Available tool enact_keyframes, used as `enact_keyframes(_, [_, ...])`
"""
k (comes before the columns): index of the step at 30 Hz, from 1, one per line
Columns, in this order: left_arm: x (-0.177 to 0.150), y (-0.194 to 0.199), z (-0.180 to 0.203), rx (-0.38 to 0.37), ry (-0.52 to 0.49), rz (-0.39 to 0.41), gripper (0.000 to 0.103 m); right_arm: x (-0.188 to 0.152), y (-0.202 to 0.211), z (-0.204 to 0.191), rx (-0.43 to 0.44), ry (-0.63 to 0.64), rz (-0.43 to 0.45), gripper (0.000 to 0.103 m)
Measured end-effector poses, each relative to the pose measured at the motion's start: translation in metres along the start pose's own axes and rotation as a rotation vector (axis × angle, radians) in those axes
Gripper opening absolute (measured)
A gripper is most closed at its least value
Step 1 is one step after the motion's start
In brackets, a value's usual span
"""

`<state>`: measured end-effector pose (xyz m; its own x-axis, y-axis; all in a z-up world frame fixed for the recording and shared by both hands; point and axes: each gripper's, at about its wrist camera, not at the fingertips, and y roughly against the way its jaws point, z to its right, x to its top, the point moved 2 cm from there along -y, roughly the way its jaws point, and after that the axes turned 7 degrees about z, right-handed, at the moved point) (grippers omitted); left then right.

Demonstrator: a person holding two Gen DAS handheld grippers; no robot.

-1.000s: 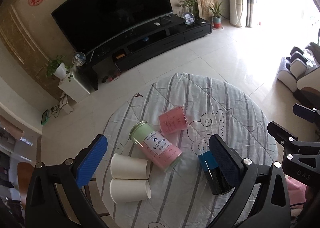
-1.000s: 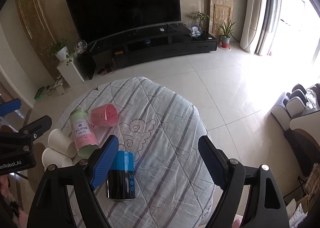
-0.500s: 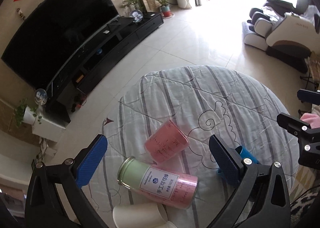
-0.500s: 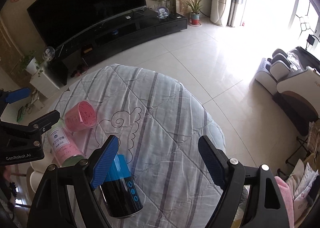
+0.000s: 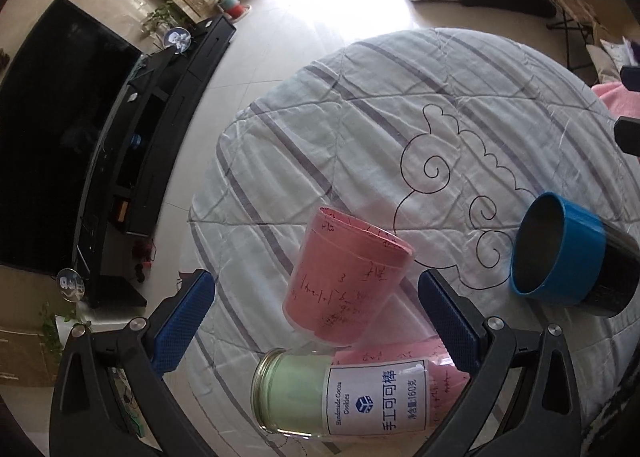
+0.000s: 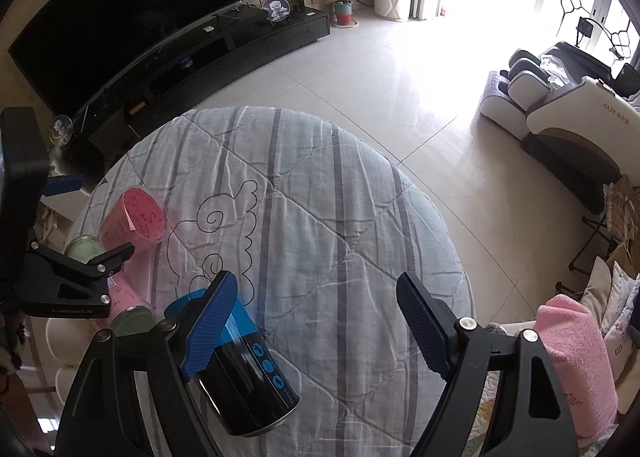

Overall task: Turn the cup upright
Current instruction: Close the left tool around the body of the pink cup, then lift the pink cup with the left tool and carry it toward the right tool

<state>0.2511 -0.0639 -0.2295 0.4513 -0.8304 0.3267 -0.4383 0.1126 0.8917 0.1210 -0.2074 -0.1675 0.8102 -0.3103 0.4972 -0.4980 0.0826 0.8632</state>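
Observation:
A clear cup lined with pink paper (image 5: 344,281) lies on its side on the round striped table (image 5: 460,105), its mouth away from me. My left gripper (image 5: 316,321) is open, its blue pads either side of the cup, not touching it. The cup also shows in the right wrist view (image 6: 134,221). A black cup with a blue rim (image 5: 572,257) lies on its side to the right. My right gripper (image 6: 316,321) is open and empty above the table, its left pad over that black cup (image 6: 248,381).
A glass jar with a green and pink filling and a white label (image 5: 348,397) lies on its side just below the pink cup. White paper cups (image 6: 60,333) lie at the table's left edge. Beyond the table are tiled floor, a TV stand and a massage chair.
My left gripper has moved in toward the pink cup, which now lies between its pads. The right gripper has dropped a little closer to the table and the black cup.

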Motion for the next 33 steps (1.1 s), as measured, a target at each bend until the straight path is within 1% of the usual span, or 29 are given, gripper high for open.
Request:
enact_keyframes(4, [-0.008, -0.017, 0.003, -0.063, -0.016, -0.025, 0.103, -0.004, -0.005, -0.001, -0.008, -0.013, -0.012, 0.083])
enact_keyframes(6, [-0.011, -0.026, 0.006, -0.063, -0.044, -0.038, 0.102, -0.004, -0.007, -0.001, -0.006, -0.025, -0.02, 0.083])
enact_keyframes(7, [-0.012, -0.028, 0.007, -0.059, -0.056, -0.04, 0.099, -0.004, -0.008, -0.002, -0.005, -0.026, -0.021, 0.083])
enact_keyframes(9, [-0.013, -0.031, 0.005, -0.08, -0.05, -0.043, 0.067, -0.003, -0.009, -0.003, -0.008, -0.022, -0.022, 0.083])
enact_keyframes(12, [-0.012, -0.033, -0.006, -0.101, -0.001, -0.04, 0.066, -0.004, -0.01, -0.004, -0.008, -0.028, -0.025, 0.083])
enact_keyframes(21, [0.001, -0.012, -0.026, -0.081, 0.079, 0.001, 0.066, 0.001, -0.007, -0.005, 0.005, -0.027, -0.03, 0.083])
enact_keyframes(24, [0.004, 0.003, -0.028, -0.065, 0.106, 0.012, 0.066, 0.004, 0.001, -0.008, 0.012, -0.01, -0.021, 0.083])
enact_keyframes(27, [0.007, 0.022, -0.027, -0.053, 0.155, 0.014, 0.066, 0.008, 0.011, -0.008, 0.018, 0.001, -0.013, 0.083])
enact_keyframes(29, [0.008, 0.039, -0.027, -0.035, 0.199, 0.029, 0.066, 0.01, 0.019, -0.008, 0.027, 0.011, -0.009, 0.083])
enact_keyframes(31, [0.007, 0.052, -0.024, -0.023, 0.242, 0.027, 0.066, 0.012, 0.026, -0.008, 0.035, 0.029, -0.007, 0.083])
enact_keyframes(33, [0.004, 0.068, -0.02, -0.02, 0.309, 0.027, 0.066, 0.014, 0.033, -0.008, 0.042, 0.051, -0.002, 0.083])
